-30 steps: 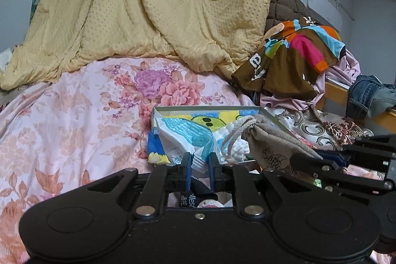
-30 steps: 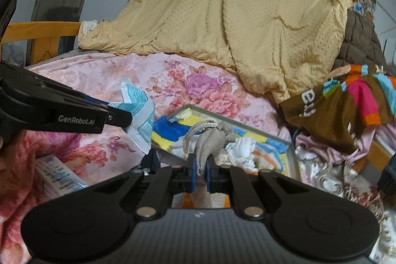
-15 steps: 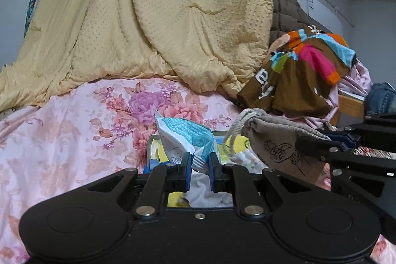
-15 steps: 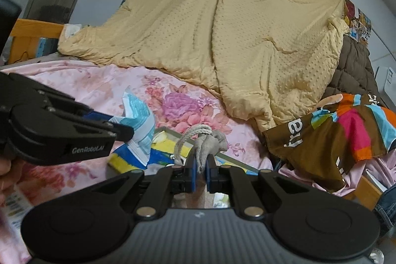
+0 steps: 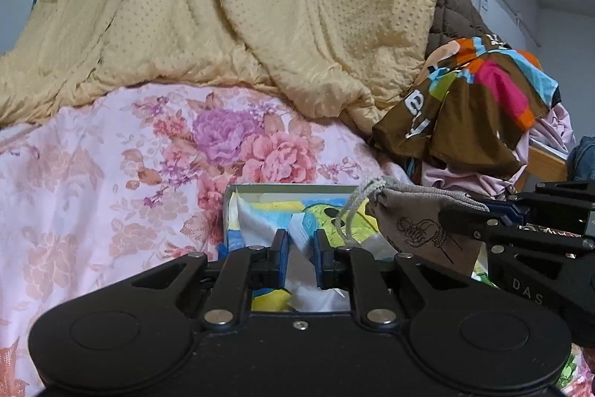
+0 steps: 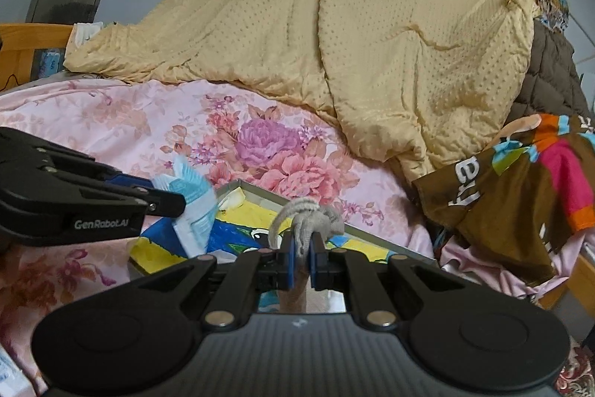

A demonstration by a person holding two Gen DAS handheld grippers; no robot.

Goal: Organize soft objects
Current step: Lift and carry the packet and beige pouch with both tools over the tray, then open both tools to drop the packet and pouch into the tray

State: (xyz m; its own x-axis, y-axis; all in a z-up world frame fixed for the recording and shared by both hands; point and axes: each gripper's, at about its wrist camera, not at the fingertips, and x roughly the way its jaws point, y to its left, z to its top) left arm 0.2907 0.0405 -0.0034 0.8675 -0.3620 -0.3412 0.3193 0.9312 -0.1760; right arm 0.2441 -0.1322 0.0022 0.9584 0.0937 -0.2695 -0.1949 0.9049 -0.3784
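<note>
My left gripper (image 5: 300, 250) is shut on a white and blue tissue pack (image 6: 193, 207), held over a shallow box (image 5: 290, 188) with a colourful cartoon lining on the floral bed sheet. My right gripper (image 6: 301, 257) is shut on the neck of a grey drawstring pouch (image 5: 420, 222), which hangs above the box's right side. In the right wrist view the pouch (image 6: 312, 218) bunches up between the pads, its cord looping left. The box also shows in the right wrist view (image 6: 334, 211). The left gripper (image 6: 163, 201) sits at the left there.
A large yellow quilt (image 5: 230, 6) is heaped behind the box. A brown multicoloured shirt (image 5: 472, 99) and pink clothes lie at the right, with a wooden bed frame (image 5: 546, 159) beyond. The pink floral sheet (image 5: 93, 173) spreads to the left.
Both grippers have come back down over the box with their loads. The tissue pack now hangs lower between the left fingers. The pouch sits lower and nearer the box.
</note>
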